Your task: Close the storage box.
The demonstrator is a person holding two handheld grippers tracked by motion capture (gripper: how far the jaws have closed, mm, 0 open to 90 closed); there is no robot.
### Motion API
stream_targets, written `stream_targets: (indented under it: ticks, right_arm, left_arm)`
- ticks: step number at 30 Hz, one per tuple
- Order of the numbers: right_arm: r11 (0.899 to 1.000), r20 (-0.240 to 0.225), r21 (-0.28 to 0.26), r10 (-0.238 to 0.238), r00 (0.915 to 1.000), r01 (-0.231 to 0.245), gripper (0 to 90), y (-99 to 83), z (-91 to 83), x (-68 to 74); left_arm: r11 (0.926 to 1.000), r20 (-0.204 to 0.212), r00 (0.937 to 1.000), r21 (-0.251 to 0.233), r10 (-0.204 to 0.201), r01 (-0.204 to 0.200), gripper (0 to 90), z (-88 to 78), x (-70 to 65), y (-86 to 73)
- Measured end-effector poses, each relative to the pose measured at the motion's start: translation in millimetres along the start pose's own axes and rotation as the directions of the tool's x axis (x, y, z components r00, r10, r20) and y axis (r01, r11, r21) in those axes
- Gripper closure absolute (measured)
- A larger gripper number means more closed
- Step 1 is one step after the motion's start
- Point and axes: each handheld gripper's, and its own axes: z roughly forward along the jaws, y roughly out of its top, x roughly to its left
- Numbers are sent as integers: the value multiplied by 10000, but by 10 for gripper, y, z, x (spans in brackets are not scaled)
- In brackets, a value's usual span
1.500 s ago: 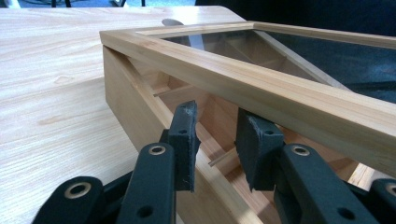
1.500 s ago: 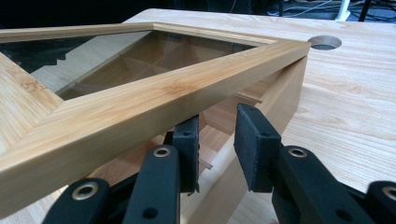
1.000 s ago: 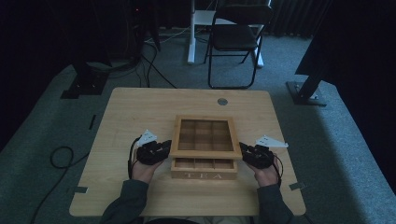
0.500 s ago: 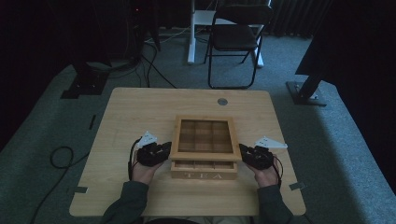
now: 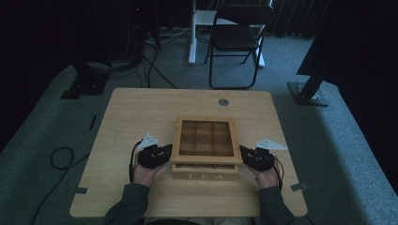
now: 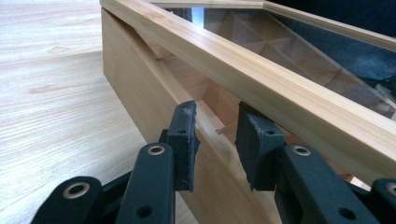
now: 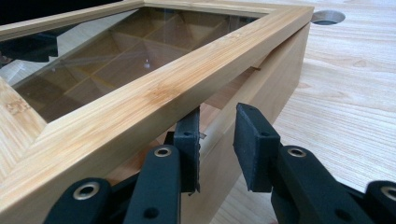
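Where the wooden surface (image 5: 141,117) narrows toward the person's edge, a wooden tea box (image 5: 205,149) sits near the middle of that near edge, its front panel lettered "TEA". Its glass-paned lid (image 5: 205,138) is lifted slightly from the box body at the front, leaving a wedge-shaped gap along both sides; divided compartments are visible through the glass.

Left hand-held gripper (image 5: 155,154): positioned at the box's left side, jaws partly open. In the left gripper view, the left hand-held gripper (image 6: 215,140) has one pad (image 6: 184,140) outside the box wall and the other beneath the lid frame, at the gap. Whether either pad touches the wood cannot be told.

Right hand-held gripper (image 5: 253,157): positioned at the box's right side, jaws partly open. In the right gripper view, the right hand-held gripper (image 7: 217,147) has one pad under the lid frame (image 7: 154,100), the other standing outside the box wall. No firm clamp is evident.

A round grommet (image 5: 224,101) is set in the surface near its far edge. A folding chair (image 5: 237,37) stands on the carpet beyond the surface.
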Motion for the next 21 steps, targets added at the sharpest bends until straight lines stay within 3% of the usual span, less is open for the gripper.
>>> stream_targets:
  ticks: [12, 21]
  right_arm:
    - [9999, 30, 19, 101, 9999, -101, 709, -31, 26, -26]
    - [9975, 939, 151, -695, 9932, 684, 709, -12, 5, 62]
  left_arm:
    - [9999, -44, 9999, -34, -145, 145, 679, 12, 18, -30]
    - [9998, -244, 9995, -92, -190, 188, 661, -3, 32, -37]
